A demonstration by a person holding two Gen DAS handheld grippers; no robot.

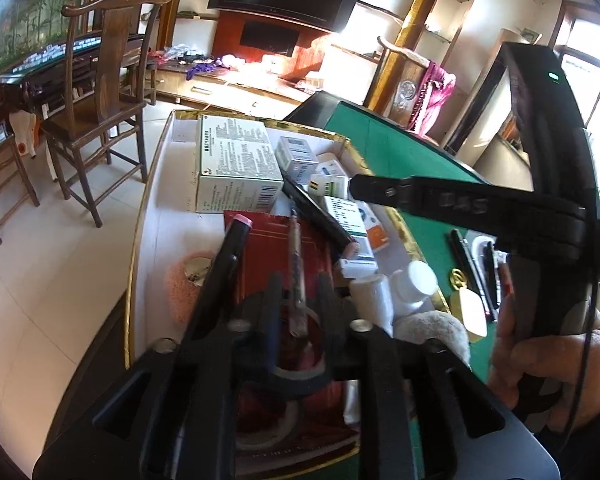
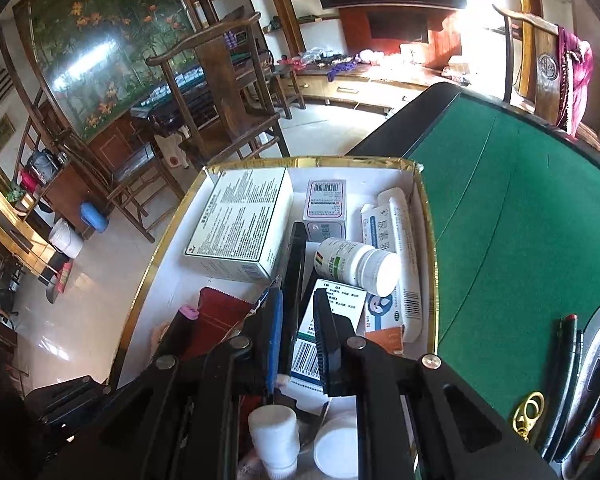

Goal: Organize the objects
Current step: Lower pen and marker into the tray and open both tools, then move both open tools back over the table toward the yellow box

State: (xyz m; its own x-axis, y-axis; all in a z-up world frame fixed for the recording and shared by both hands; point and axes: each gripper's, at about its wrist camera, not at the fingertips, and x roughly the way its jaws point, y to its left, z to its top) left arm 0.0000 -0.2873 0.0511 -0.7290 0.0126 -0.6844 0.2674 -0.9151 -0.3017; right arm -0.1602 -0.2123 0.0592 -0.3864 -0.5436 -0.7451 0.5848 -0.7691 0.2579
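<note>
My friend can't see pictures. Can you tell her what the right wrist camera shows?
The right gripper, fingers apart, hovers over a gold-edged box on a green table. Inside lie medicine cartons, a white pill bottle on its side, and a long black object.

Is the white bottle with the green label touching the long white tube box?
Touching. In the right wrist view the white bottle lies with its cap against the long tube box.

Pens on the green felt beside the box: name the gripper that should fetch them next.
Right, probably. The pens lie on the right gripper's side of the box; the left gripper hangs over the red booklet inside, farther away.
</note>
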